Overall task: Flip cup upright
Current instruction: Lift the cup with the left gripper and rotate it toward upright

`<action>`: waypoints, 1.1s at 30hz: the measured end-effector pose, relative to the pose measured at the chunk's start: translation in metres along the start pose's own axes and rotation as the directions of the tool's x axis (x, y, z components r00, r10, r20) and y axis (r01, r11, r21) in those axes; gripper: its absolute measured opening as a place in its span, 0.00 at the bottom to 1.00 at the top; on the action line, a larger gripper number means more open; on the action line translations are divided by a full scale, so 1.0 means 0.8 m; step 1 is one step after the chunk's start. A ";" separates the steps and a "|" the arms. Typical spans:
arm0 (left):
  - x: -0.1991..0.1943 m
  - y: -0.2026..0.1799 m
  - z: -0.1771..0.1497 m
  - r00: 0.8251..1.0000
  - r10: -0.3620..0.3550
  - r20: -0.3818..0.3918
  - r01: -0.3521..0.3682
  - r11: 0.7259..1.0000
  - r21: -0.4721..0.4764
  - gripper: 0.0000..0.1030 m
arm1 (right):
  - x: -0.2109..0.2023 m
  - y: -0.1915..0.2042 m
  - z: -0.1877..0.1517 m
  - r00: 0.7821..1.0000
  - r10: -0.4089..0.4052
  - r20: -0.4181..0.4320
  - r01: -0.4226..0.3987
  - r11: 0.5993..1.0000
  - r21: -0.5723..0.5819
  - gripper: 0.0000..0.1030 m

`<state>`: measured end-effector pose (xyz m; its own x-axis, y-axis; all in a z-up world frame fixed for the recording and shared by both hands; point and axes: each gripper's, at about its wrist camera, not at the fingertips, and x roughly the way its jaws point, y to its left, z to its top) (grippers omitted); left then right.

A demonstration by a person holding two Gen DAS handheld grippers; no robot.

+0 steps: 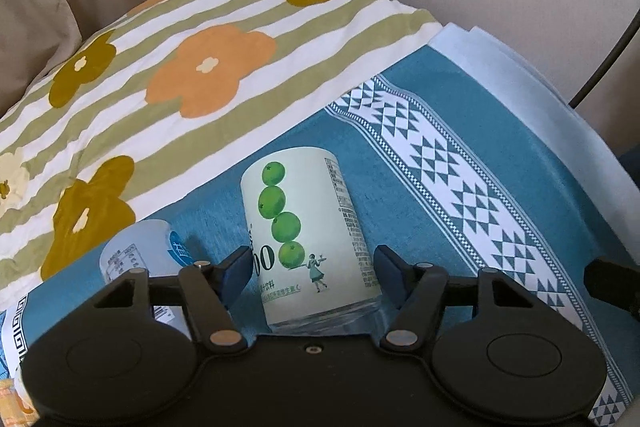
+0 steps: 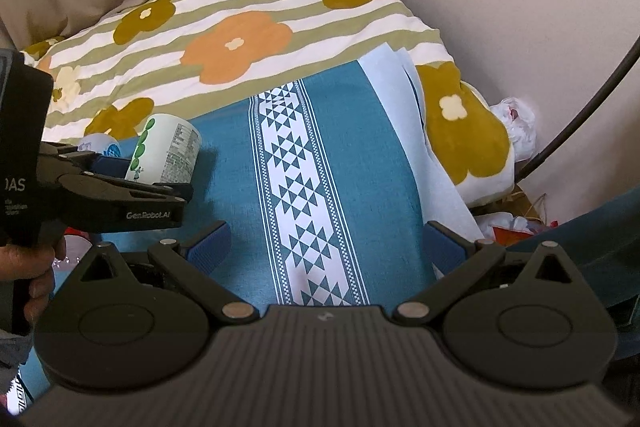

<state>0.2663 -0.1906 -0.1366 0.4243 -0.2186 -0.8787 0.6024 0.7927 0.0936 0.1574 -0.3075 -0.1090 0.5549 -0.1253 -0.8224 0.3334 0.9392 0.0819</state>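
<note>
Cup (image 1: 308, 239) between spread fingers of left hand-held gripper (image 1: 312, 271).

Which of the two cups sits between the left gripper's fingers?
The green-fruit cup, between the open left gripper fingers; the blue-labelled cup lies outside, to its left.

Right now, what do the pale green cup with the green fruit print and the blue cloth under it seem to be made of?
The pale green cup with green fruit print looks like clear plastic in a matte printed sleeve: a see-through band shows at its lower end. The blue cloth with a white triangle band looks like woven fabric, matte, with fine visible texture. Neither is certain.
</note>
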 end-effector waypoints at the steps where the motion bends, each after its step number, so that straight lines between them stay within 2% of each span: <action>1: -0.003 0.000 0.000 1.000 0.000 0.006 0.000 1.000 -0.001 0.68 | -0.001 -0.001 0.000 1.000 0.002 0.004 -0.002 1.000 0.002 1.00; 9: -0.045 -0.012 -0.004 0.999 -0.009 0.050 0.010 1.000 -0.023 0.68 | -0.025 -0.006 -0.003 0.999 0.019 0.039 -0.019 1.000 -0.003 1.00; 20: -0.133 -0.028 -0.055 0.996 0.025 0.089 -0.007 0.981 -0.194 0.68 | -0.076 -0.009 -0.017 0.992 0.097 0.086 -0.091 0.993 -0.074 1.00; 27: -0.155 -0.040 -0.113 0.997 0.061 0.048 -0.044 0.952 -0.304 0.68 | -0.088 0.002 -0.040 0.982 0.174 0.072 -0.161 0.975 -0.155 1.00; 33: -0.142 -0.054 -0.158 0.998 0.059 -0.019 -0.062 0.937 -0.344 0.68 | -0.080 0.006 -0.070 0.978 0.205 0.030 -0.195 0.958 -0.210 1.00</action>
<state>0.1068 -0.1278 -0.1004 0.4461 -0.1605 -0.8805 0.3051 0.9521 -0.0190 0.0809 -0.2771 -0.0876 0.6344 0.0605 -0.7706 0.0512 0.9914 0.1201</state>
